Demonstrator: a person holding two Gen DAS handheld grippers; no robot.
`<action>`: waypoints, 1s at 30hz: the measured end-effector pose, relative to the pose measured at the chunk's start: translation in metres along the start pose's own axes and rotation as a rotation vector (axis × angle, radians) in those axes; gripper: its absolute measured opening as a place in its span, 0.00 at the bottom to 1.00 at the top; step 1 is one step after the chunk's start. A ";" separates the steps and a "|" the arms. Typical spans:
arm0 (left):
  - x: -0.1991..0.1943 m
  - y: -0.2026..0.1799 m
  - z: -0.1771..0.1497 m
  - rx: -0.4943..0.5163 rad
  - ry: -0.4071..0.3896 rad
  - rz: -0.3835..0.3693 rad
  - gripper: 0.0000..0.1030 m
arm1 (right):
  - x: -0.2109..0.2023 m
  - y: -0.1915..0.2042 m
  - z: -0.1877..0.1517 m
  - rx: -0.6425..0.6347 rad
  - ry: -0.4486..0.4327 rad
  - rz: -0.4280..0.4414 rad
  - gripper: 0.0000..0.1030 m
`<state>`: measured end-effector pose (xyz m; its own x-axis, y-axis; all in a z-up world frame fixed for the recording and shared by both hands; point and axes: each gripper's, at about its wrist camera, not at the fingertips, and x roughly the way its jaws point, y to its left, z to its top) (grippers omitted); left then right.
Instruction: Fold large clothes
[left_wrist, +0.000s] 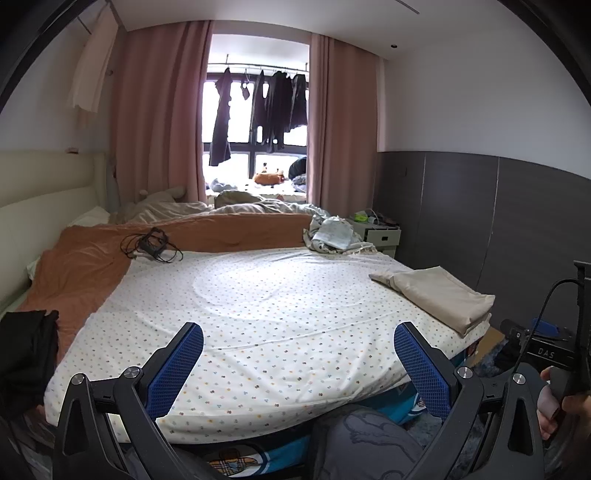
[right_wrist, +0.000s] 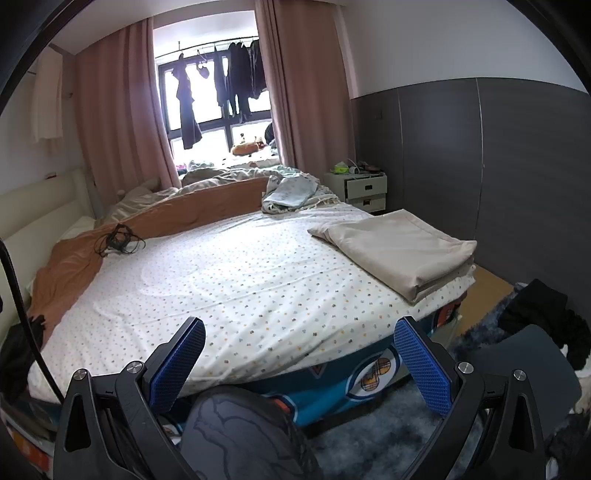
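Note:
A beige garment (left_wrist: 439, 295) lies folded flat on the bed's right edge; it also shows in the right wrist view (right_wrist: 402, 251). A dark garment (left_wrist: 26, 347) lies at the bed's left edge, and another dark heap (right_wrist: 539, 314) lies on the floor at the right. My left gripper (left_wrist: 298, 343) is open and empty, held over the near edge of the bed. My right gripper (right_wrist: 300, 341) is open and empty, also over the near edge, left of the beige garment.
The bed has a dotted white sheet (left_wrist: 258, 314) and an orange blanket (left_wrist: 85, 266) along the left and far side, with a black cable bundle (left_wrist: 151, 243) on it. A crumpled pale cloth (right_wrist: 291, 192) lies at the far right. A nightstand (right_wrist: 364, 188) stands beyond.

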<state>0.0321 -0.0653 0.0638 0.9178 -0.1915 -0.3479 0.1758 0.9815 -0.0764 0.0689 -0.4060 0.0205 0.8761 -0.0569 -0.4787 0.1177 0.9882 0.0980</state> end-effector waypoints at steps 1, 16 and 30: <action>0.000 0.000 0.000 0.000 0.001 -0.001 1.00 | 0.000 0.001 0.000 0.000 0.002 0.000 1.00; -0.006 0.002 -0.001 -0.006 -0.007 0.006 1.00 | -0.003 0.002 -0.002 0.007 0.008 0.001 1.00; -0.014 0.009 -0.006 -0.017 -0.011 0.010 1.00 | -0.004 0.021 -0.005 -0.033 0.018 0.020 1.00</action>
<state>0.0186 -0.0536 0.0622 0.9234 -0.1811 -0.3384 0.1603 0.9831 -0.0889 0.0656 -0.3839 0.0205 0.8695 -0.0351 -0.4926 0.0847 0.9933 0.0788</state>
